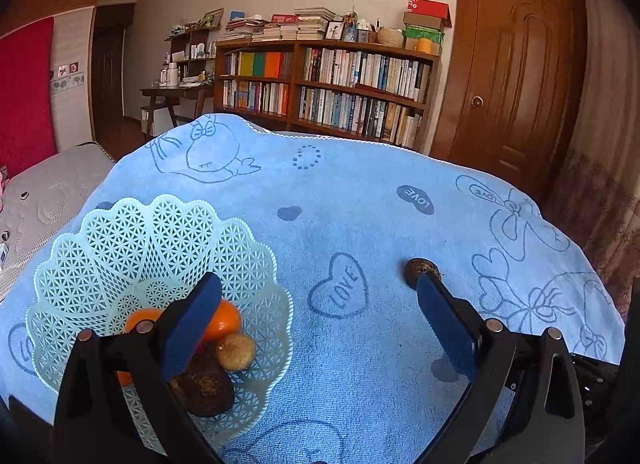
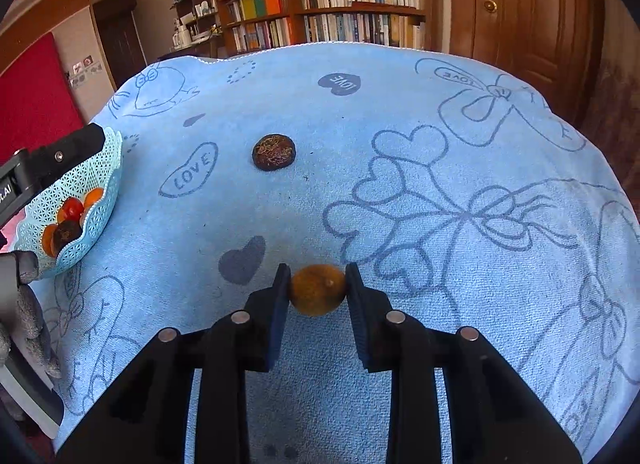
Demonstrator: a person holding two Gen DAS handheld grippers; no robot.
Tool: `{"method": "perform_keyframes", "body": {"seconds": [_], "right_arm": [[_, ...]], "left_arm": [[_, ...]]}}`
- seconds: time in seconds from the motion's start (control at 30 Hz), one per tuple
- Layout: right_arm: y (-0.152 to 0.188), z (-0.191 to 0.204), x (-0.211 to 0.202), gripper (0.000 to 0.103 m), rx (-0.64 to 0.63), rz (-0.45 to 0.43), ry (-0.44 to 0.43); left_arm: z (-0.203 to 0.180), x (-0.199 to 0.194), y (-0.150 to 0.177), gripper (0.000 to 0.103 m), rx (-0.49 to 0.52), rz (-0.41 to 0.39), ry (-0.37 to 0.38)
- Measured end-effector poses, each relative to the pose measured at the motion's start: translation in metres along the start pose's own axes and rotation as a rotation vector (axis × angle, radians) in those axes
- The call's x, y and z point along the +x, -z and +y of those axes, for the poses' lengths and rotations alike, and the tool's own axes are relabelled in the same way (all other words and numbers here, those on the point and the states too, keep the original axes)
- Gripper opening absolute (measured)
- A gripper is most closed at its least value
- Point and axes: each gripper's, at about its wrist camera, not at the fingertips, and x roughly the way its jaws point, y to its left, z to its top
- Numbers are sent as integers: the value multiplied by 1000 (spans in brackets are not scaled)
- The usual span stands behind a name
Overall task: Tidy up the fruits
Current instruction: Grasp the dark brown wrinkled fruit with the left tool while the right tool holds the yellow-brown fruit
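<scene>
Two wrist views of a fruit-sorting task on a blue towel (image 2: 400,111) spread over the work surface. The right gripper (image 2: 317,284) has its jaws drawn in narrow on a small round brownish fruit (image 2: 318,290), one pad pressing each side at about its widest part; whether the fruit is lifted or rests on the towel cannot be told. The left gripper (image 1: 318,290) has its jaws spread wide and holds nothing, one finger over the pale lattice basket (image 1: 100,248) at the towel's left side. The basket already holds oranges (image 1: 224,322), a dark fruit (image 1: 204,388) and a small tan fruit (image 1: 236,351). One dark wrinkled fruit (image 2: 274,151) lies loose near the middle of the towel, well apart from the basket; in the left view it sits just beyond the tip of one finger. Both loose fruits look small and light, with a firm, dry rind that should grip well, though being round they may roll or pop out if pinched off-centre. The best hold is judged to be across the widest part, with gentle pressure to avoid bruising.
</scene>
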Motion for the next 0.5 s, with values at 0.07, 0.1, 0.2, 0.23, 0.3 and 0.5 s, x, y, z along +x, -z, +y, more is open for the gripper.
{"method": "perform_keyframes", "body": {"seconds": [0.07,0.1,0.2,0.23,0.3,0.5], "right_arm": [[-1,-4,-4,28,11,-20,21],[-1,-6,-6,28,20,-27,24],[-3,-13,-8,28,56,-33,21],[-3,-15,-8,28,67,-33,24],[-2,-19,-7,28,89,-30,21],[-1,-28,-5,28,131,-25,13]], "left_arm": [[-12,2,-1,99,44,6,12],[-18,4,-2,99,66,10,26],[-39,16,-4,99,131,44,59],[-46,20,-5,99,155,52,70],[-60,30,-7,99,195,76,93],[-86,66,-11,89,227,167,163]]}}
